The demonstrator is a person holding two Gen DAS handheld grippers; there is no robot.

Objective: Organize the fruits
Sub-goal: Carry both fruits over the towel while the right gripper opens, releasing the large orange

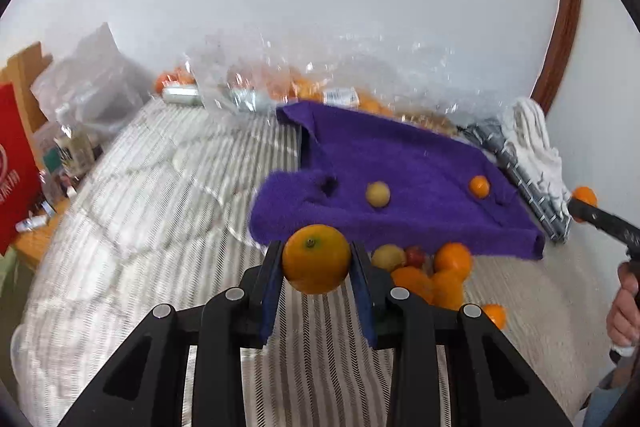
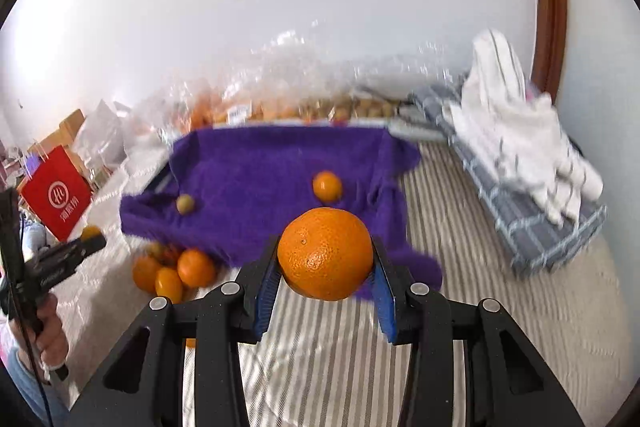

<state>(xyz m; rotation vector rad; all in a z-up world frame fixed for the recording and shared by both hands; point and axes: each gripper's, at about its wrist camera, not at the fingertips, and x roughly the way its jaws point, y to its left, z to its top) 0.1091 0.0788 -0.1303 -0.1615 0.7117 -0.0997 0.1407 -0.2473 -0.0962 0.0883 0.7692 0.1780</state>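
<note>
The left gripper [image 1: 316, 261] has its jaws clamped on an orange [image 1: 317, 259]; the right gripper [image 2: 325, 267] grips a second orange [image 2: 325, 253] likewise. Beyond both jaws a purple towel [image 2: 280, 167] holds two small fruits, and a fruit pile [image 2: 172, 271] lies on the bed [image 2: 320, 347].

Purple towel [image 2: 280, 163], orange fruit pile [image 2: 176, 271], red bag [image 2: 56, 195], grey-and-white striped bedcover [image 1: 160, 187], blue-grey checked cloth [image 2: 532, 227]
</note>
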